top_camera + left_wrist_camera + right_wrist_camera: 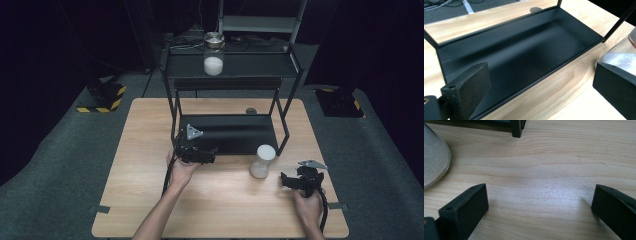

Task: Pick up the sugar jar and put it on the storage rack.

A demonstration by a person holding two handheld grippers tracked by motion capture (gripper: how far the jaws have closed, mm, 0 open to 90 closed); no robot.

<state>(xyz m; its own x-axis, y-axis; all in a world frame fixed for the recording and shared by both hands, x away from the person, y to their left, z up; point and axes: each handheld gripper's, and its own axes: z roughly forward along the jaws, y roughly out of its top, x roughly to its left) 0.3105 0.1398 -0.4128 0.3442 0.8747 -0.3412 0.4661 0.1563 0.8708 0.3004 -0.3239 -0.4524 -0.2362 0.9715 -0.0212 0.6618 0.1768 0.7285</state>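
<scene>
The right tool [286, 181] is resting low over the wooden table [140, 190], its jaws spread wide and holding nothing. The clear cylindrical jar with a white lid and white powder inside [262, 161] is standing upright on the table, just to that tool's left and slightly ahead, in front of the rack's right front leg. Its long axis is running vertically, so a sideways approach looks called for. The left tool [214, 154], also gaping wide and empty, is sitting at the front edge of the black metal two-tier rack [230, 134], farther from the jar than the right one. Two jars are showing: this one, and a second clear jar with a metal lid [214, 53] on the top shelf.
</scene>
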